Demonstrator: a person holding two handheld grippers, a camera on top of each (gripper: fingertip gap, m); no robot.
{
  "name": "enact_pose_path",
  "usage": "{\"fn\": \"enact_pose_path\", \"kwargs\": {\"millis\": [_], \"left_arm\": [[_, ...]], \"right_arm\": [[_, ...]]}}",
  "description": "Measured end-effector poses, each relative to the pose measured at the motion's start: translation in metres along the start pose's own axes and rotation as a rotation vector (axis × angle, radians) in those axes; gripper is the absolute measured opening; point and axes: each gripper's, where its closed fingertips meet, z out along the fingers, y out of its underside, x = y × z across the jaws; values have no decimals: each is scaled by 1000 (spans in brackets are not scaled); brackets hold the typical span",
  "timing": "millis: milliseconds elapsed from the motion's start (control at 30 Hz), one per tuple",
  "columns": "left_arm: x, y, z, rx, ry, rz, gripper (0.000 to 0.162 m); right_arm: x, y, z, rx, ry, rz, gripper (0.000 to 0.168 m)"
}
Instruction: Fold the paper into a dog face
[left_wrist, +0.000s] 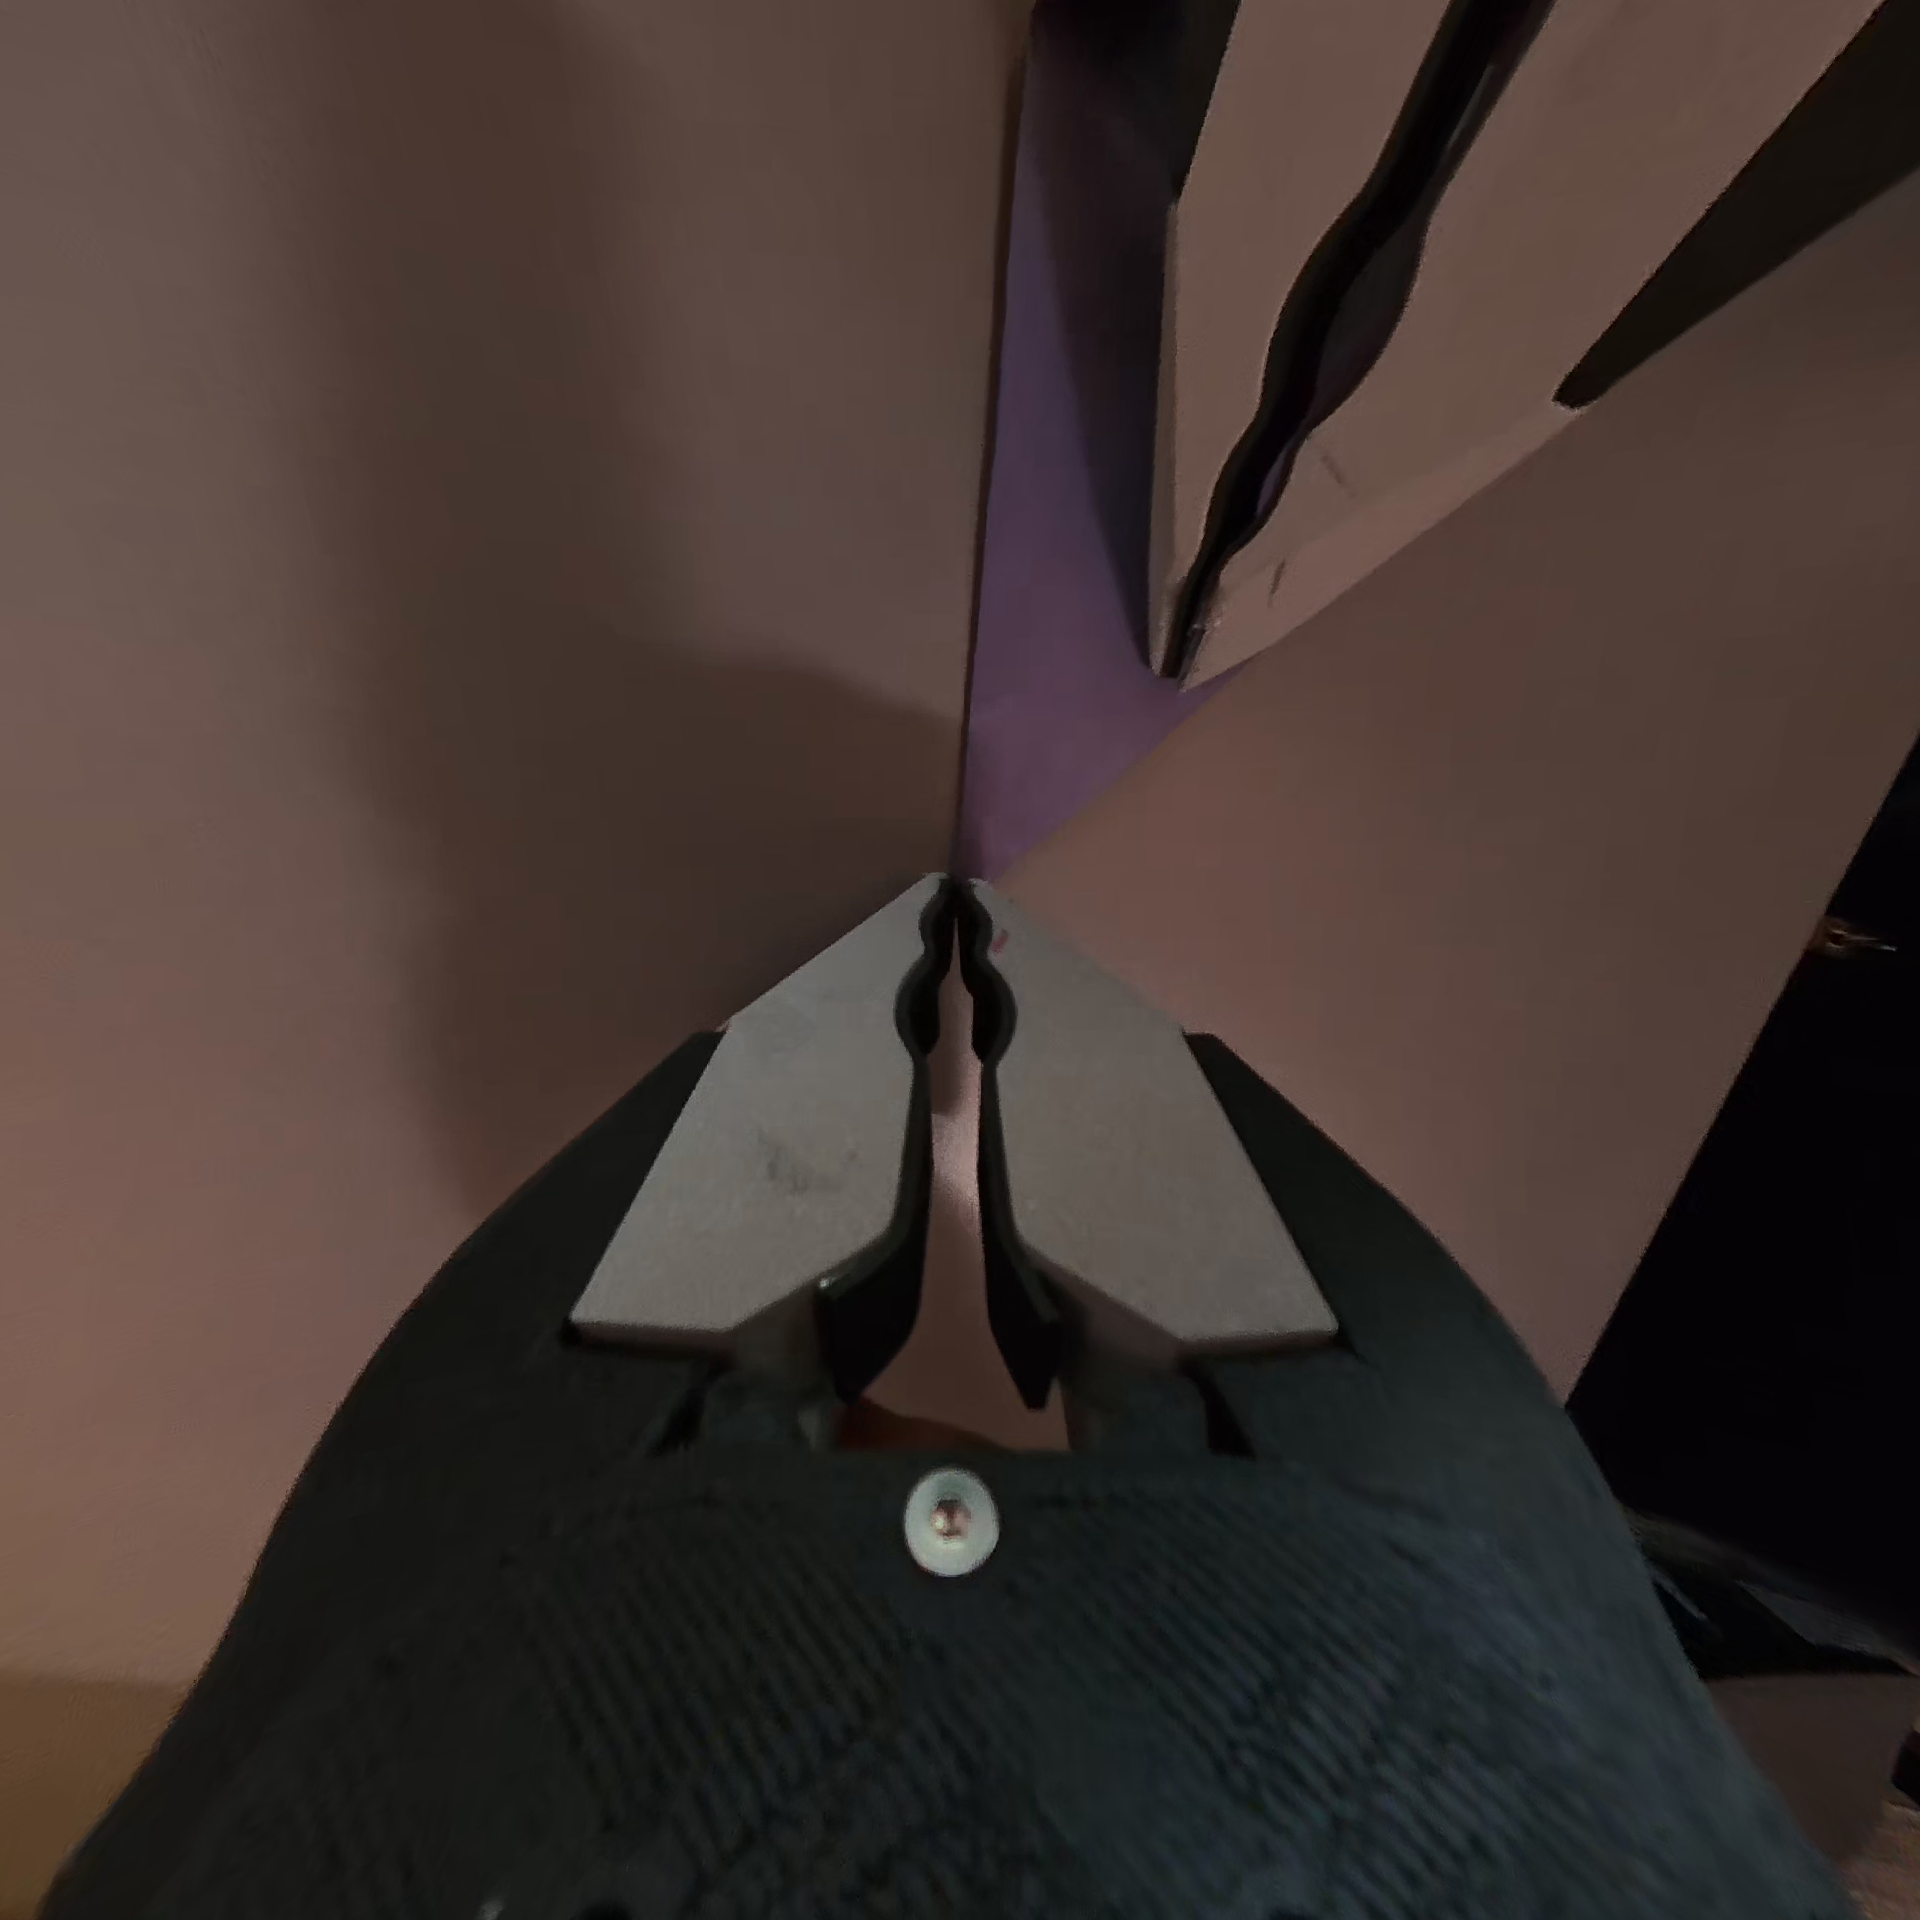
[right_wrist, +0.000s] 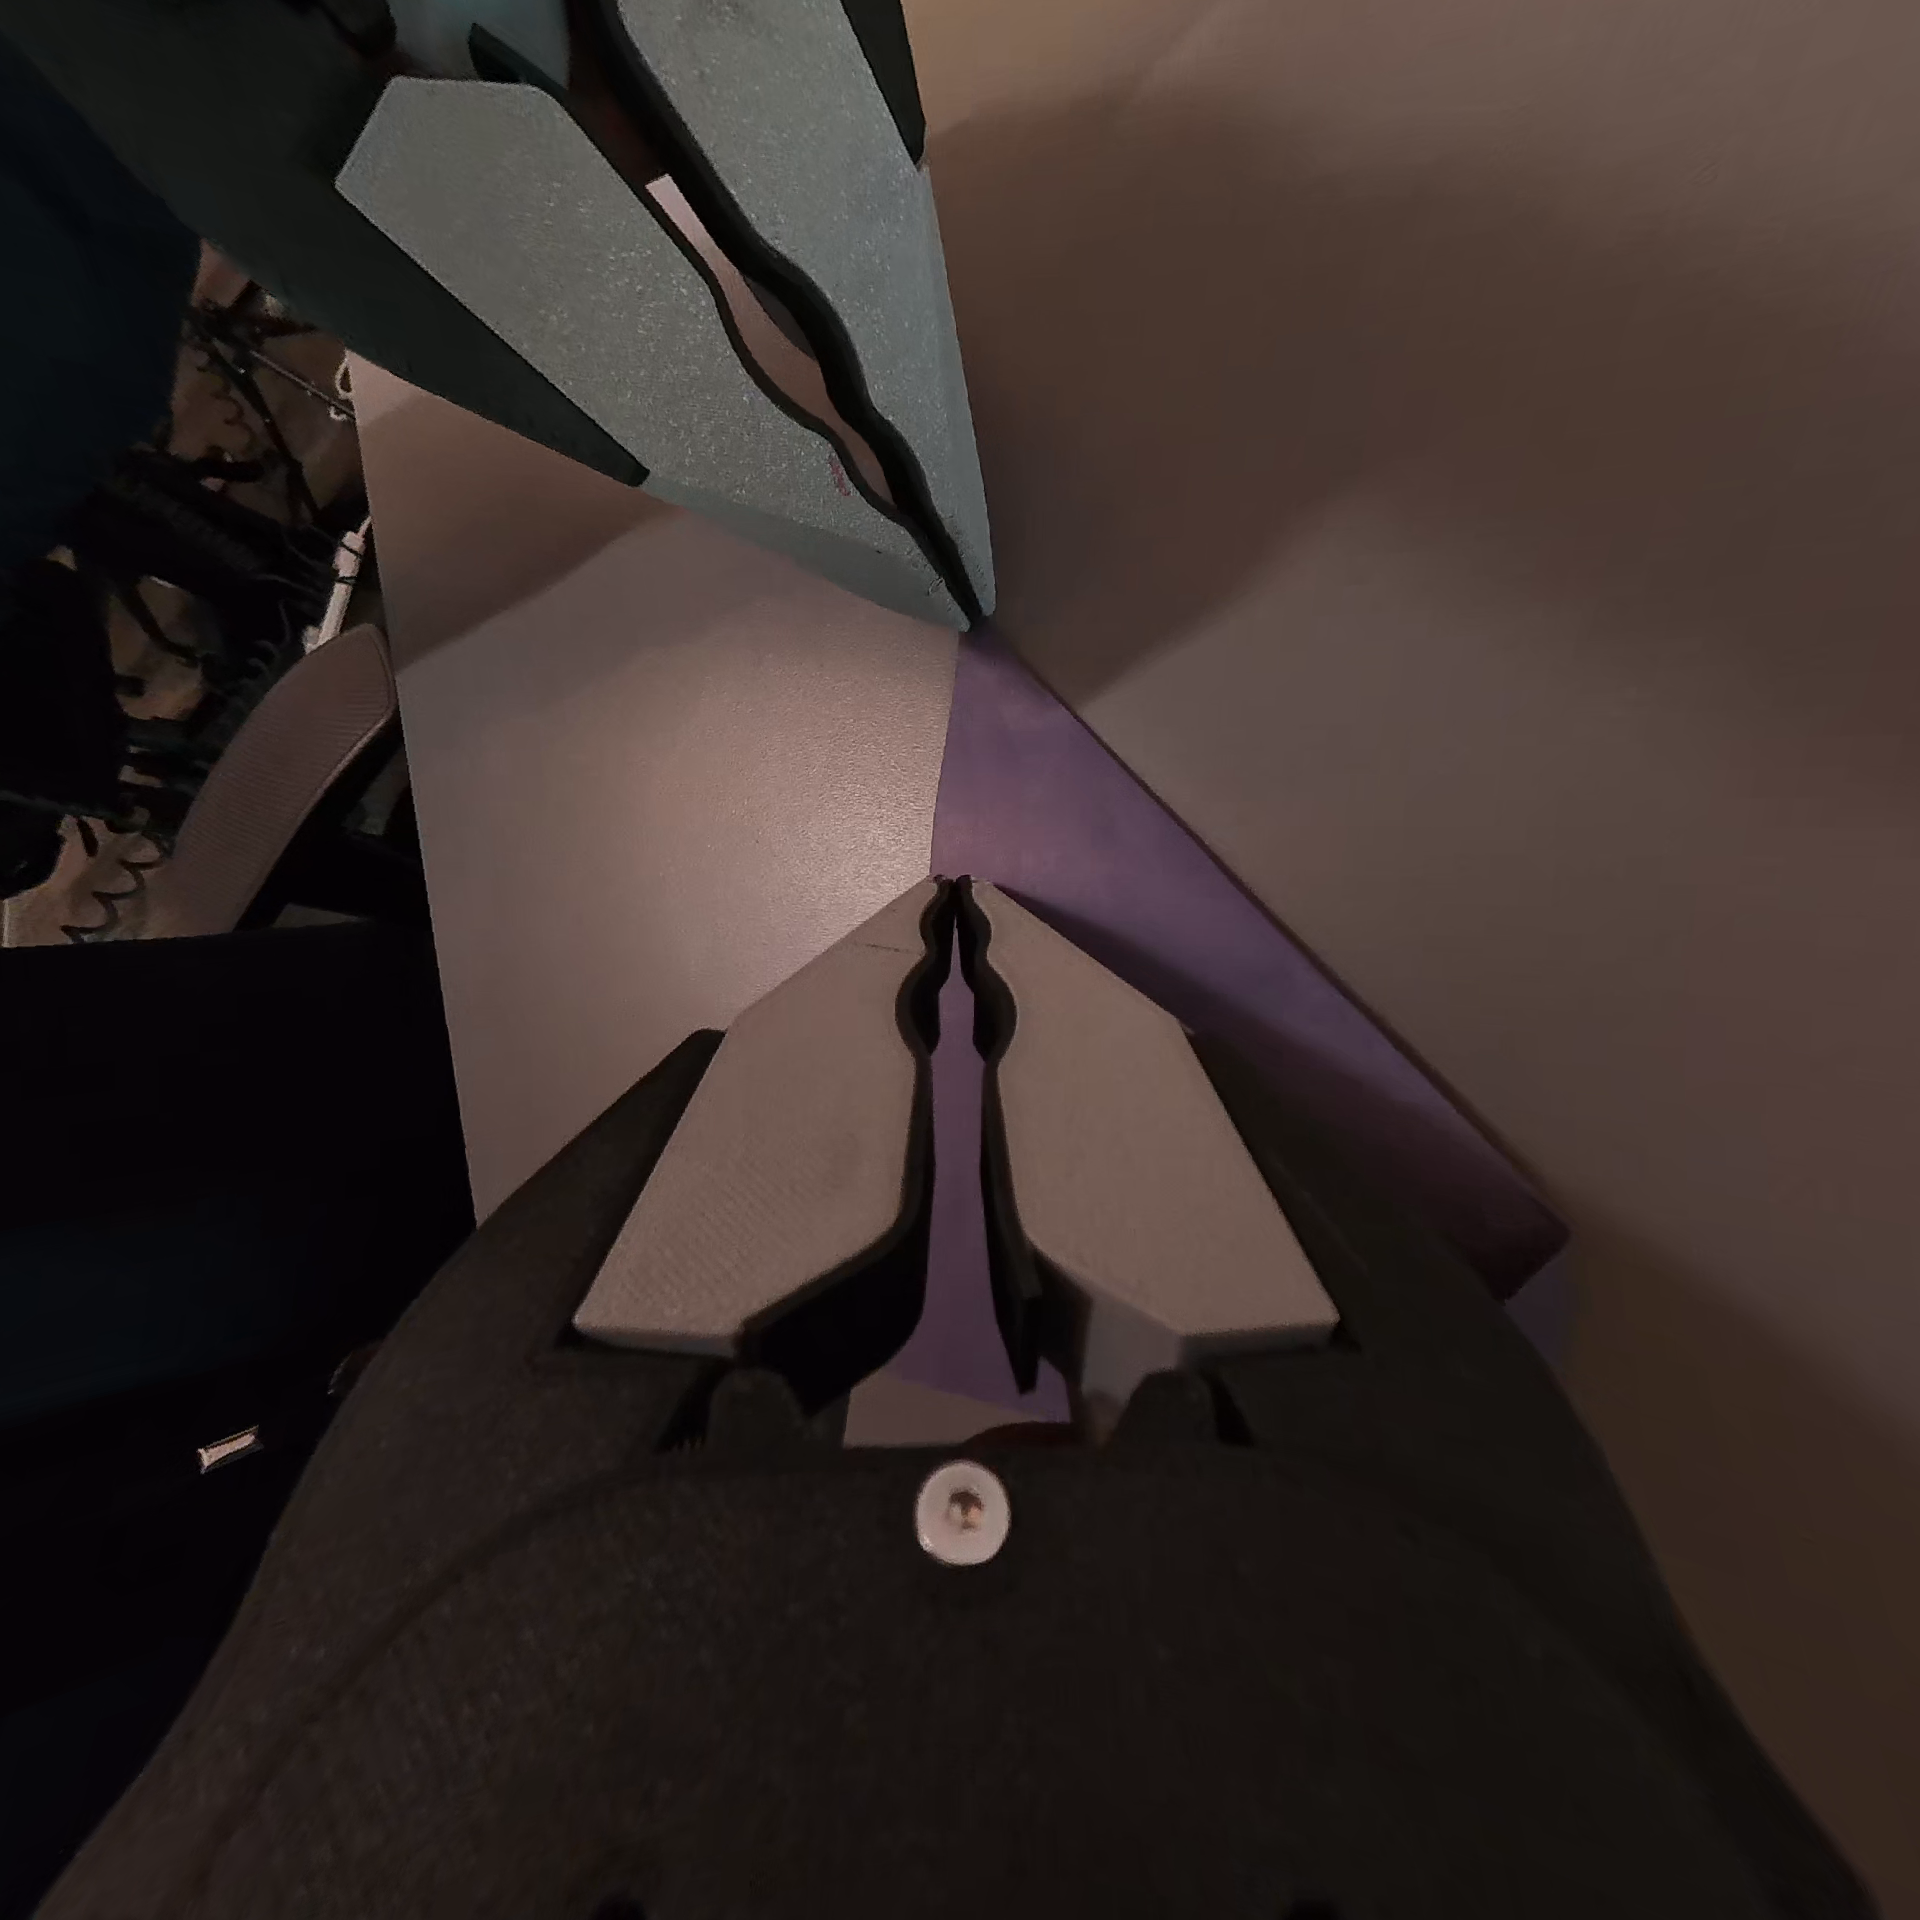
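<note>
A purple paper (left_wrist: 1049, 623) lies on the pale table (left_wrist: 416, 520). My left gripper (left_wrist: 954, 885) is shut, and the paper's corner and one straight edge run right into its tips. The right wrist view shows the same: the left gripper (right_wrist: 975, 613) pinches the far corner of the paper (right_wrist: 1091, 852). My right gripper (right_wrist: 954, 883) is shut, with its tips down at the paper's near left edge. Purple paper shows below, between its fingers. In the left wrist view the right gripper (left_wrist: 1179, 665) touches the paper's far side.
The table's left edge (right_wrist: 416, 831) runs close to both grippers in the right wrist view. Beyond it are a grey chair (right_wrist: 281, 769) and dark cables (right_wrist: 156, 520). A dark drop lies past the table's edge (left_wrist: 1766, 1143) in the left wrist view. My hands' fingertips stand some 6 cm from each other.
</note>
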Motion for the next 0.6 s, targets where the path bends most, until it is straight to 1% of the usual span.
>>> {"fn": "enact_pose_path", "kwargs": {"millis": [67, 233, 333, 600], "left_arm": [[-1, -3, -2, 16, -4, -7, 0], [1, -13, -16, 80, 43, -49, 0], [-2, -16, -21, 99, 36, -62, 0], [0, -13, -15, 61, 49, -49, 0]], "right_arm": [[0, -1, -1, 6, 0, 3, 0], [-1, -5, -4, 31, -11, 2, 0], [-1, -5, -4, 30, -9, 3, 0], [3, -4, 1, 22, 6, 14, 0]]}}
